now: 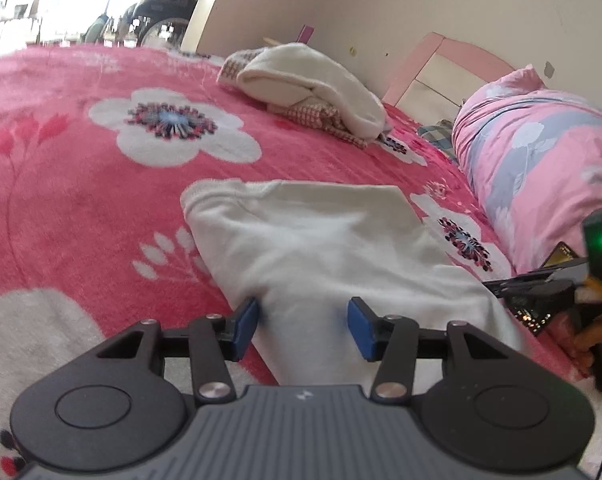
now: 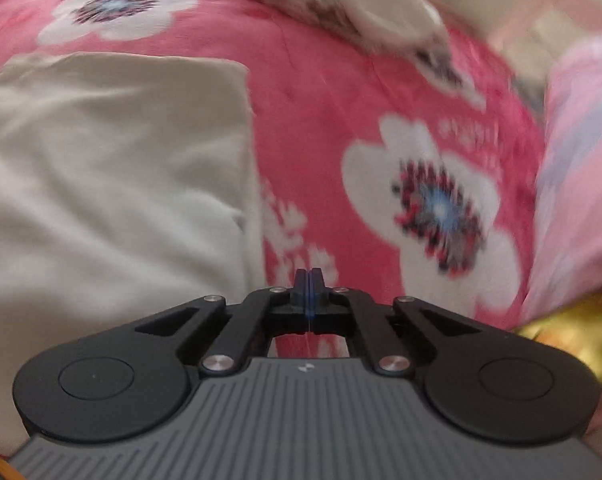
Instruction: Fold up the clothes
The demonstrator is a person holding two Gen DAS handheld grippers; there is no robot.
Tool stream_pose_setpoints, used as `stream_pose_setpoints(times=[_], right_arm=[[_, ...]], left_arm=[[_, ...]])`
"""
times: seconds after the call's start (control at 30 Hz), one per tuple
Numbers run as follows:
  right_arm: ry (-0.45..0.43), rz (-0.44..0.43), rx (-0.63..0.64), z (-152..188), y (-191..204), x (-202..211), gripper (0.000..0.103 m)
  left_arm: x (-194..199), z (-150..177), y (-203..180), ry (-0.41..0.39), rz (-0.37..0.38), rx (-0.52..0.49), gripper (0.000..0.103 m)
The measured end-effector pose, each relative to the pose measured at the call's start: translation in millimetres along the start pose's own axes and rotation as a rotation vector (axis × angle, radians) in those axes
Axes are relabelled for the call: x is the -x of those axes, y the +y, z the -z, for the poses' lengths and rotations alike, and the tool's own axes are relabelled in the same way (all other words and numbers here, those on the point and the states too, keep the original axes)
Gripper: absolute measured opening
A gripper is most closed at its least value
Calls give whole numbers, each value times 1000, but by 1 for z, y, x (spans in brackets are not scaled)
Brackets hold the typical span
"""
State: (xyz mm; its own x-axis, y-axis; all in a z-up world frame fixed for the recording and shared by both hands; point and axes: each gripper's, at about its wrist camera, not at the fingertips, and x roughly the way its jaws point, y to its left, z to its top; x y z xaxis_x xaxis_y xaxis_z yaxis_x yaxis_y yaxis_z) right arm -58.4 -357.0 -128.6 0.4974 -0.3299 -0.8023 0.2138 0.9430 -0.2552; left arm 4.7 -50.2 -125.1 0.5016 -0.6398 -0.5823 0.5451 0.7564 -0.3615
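Note:
A cream-white garment [image 1: 321, 248] lies flattened on the pink flowered blanket [image 1: 81, 184]. My left gripper [image 1: 304, 326] hovers low over its near end, jaws apart, with the cloth lying smooth between the blue pads [image 1: 245, 320]; I see no pinch on it. In the blurred right wrist view the same garment [image 2: 113, 184] fills the left side. My right gripper [image 2: 309, 278] is shut with nothing between its fingers, over bare blanket [image 2: 321, 128] just right of the garment's edge. Its black body with a green light [image 1: 601, 240] shows at the right edge of the left wrist view.
A folded white and checked bundle [image 1: 309, 84] lies at the far side of the bed. A rolled pink and grey quilt [image 1: 541, 168] runs along the right. A pink headboard [image 1: 441, 64] and beige wall stand behind. A blurred yellow-gold thing [image 2: 573, 344] sits at lower right.

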Motion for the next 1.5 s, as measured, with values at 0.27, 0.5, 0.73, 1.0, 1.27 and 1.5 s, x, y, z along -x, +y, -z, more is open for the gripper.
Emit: stream_pose_setpoints(times=[0.27, 0.5, 0.73, 1.0, 1.27, 1.5], right_arm=[[-24, -204, -214, 20, -44, 58, 4], [61, -311, -34, 38, -16, 65, 26], [54, -287, 56, 43, -5, 62, 2], [64, -135, 8, 50, -4, 60, 4], [33, -158, -234, 49, -48, 72, 7], [35, -224, 69, 42, 14, 66, 7]], left_arm=[[13, -5, -14, -45, -6, -42, 50], [20, 1, -37, -12, 130, -82, 50], [19, 14, -49, 32, 85, -116, 50], [22, -1, -43, -14, 38, -149, 50], [6, 7, -55, 28, 55, -193, 50], [4, 9, -54, 37, 53, -189, 50]])
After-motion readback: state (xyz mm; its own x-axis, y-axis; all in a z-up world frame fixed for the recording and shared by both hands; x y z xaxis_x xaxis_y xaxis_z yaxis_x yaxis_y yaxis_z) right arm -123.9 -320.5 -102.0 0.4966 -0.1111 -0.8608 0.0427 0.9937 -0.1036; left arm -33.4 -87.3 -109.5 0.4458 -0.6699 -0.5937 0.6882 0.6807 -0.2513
